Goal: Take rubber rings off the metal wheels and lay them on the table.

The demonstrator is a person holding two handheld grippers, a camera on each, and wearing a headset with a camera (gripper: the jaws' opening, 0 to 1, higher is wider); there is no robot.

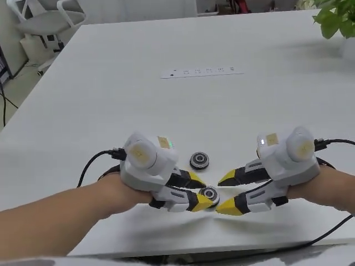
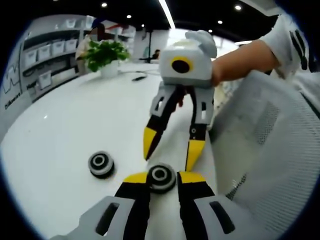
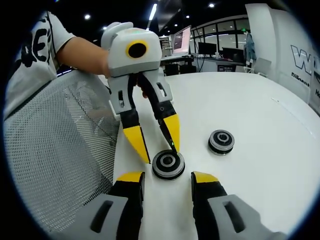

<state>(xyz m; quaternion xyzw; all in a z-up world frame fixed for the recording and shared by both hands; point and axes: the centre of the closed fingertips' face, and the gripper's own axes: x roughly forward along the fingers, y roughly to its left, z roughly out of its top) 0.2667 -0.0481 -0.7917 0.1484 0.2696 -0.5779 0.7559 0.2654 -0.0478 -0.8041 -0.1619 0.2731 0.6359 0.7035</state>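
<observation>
White table (image 1: 111, 100) bears left tongs (image 1: 206, 192) clamping a wheel (image 1: 209, 195), right tongs (image 1: 219, 194) spread.

On the table (image 1: 111, 100) we find the near wheel (image 1: 209, 194) close to the near edge, about midway along it. It sits clamped between the jaws of the left gripper (image 1: 204, 192), which reaches in from the left. The right gripper (image 1: 222, 194) faces it from the right, jaws apart, tips just beside that wheel. The far wheel (image 1: 199, 160) lies just behind and slightly left, apart from the 2 grippers. Well beyond, toward the far edge, lies a power strip (image 1: 202, 72). A plant (image 1: 335, 19) stands at the far right corner.
</observation>
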